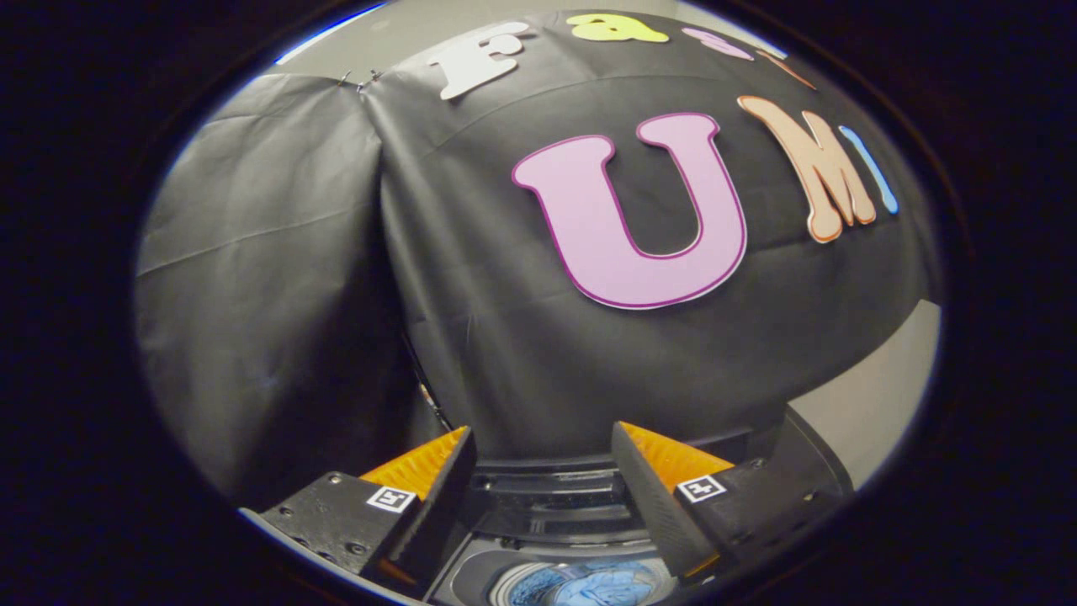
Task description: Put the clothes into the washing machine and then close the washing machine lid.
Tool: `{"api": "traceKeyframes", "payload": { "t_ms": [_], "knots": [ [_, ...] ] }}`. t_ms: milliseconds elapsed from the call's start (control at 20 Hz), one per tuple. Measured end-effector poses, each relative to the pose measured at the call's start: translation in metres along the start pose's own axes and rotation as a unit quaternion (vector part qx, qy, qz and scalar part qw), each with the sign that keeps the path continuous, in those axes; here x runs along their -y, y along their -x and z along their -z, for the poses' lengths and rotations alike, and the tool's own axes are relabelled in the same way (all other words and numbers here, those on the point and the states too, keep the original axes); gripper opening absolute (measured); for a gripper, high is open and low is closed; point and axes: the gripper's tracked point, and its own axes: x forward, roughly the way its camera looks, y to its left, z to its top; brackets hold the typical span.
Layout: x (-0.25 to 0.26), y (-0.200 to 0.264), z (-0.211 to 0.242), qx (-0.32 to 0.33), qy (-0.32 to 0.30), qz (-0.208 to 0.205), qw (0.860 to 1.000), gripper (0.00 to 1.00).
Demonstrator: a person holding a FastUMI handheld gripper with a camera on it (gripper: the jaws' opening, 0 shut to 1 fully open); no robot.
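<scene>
My gripper (543, 442) is open, its two fingers spread wide with nothing between them. Below and between the fingers lies the washing machine (547, 505), a dark top-loader seen from above. Its round drum opening sits low between the fingers, and blue clothes (602, 585) lie inside the drum. The machine's dark lid (808, 459) stands raised at the back right, just beyond the right finger. The gripper hovers above the machine's rear panel, pointed at the booth wall.
The black cloth booth wall (505, 320) hangs close behind the machine and folds into a corner on the left. A strip of pale wall (883, 396) shows to the right of the cloth.
</scene>
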Motion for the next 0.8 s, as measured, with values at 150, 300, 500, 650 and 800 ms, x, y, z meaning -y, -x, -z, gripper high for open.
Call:
{"api": "traceKeyframes", "payload": {
  "t_ms": [150, 300, 500, 650, 800],
  "knots": [
    [0.018, -0.031, 0.017, -0.017, 0.020, 0.032, 0.999, 0.97],
    [0.032, -0.053, 0.035, -0.031, 0.028, 0.057, 0.998, 0.97],
    [0.049, -0.062, 0.043, -0.041, 0.055, 0.080, 0.994, 0.97],
    [0.048, -0.054, 0.044, -0.052, 0.080, 0.079, 0.992, 0.97],
    [0.047, -0.053, 0.044, -0.064, 0.080, 0.077, 0.992, 0.98]
  ]
}}
